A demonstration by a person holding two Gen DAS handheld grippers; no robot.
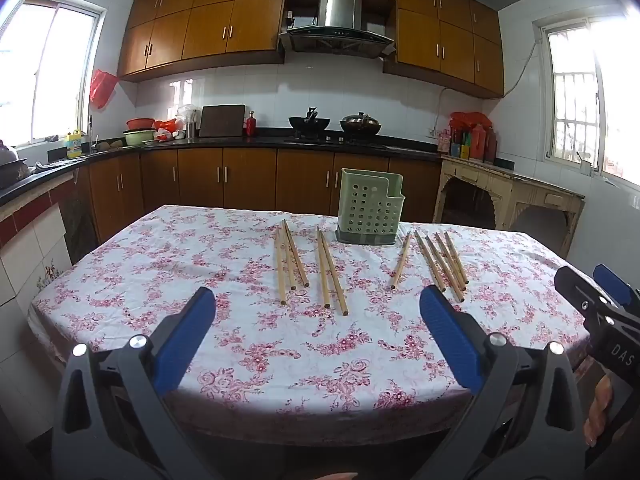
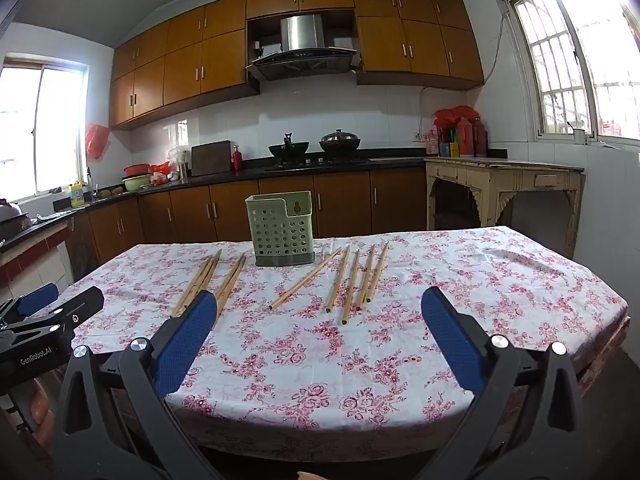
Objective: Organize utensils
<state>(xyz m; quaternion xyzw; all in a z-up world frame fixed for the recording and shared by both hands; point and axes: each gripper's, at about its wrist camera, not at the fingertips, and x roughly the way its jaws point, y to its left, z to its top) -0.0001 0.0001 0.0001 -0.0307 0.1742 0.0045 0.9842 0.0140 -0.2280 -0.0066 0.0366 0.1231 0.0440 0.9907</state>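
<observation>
Left wrist view: the left gripper (image 1: 316, 312) hangs over the near edge of the worktop (image 1: 256, 356), its jaws spread wide with nothing between the blue pads (image 1: 184, 332). The worktop carries a white cloth with a pink floral print. A pale green perforated utensil holder (image 1: 370, 206) stands upright near the far edge, empty as far as can be seen. Ten wooden chopsticks lie flat on the cloth in front of it: a left group (image 1: 308, 264) of five, to the left of the holder, and a right group (image 1: 434, 264) of five, to its right, one stick of which lies slightly apart from the other four. The right gripper (image 1: 600, 292) appears at the right margin of this view, with part of a hand (image 1: 598, 412) on its grip. Right wrist view: the right gripper (image 2: 316, 312) is positioned above the near part of the worktop (image 2: 500, 280), jaws likewise spread wide and empty, well short of the chopsticks. The utensil holder (image 2: 279, 232) sits between the left group (image 2: 212, 280) and the right group (image 2: 352, 280). The left gripper (image 2: 52, 304) shows at the left margin.
</observation>
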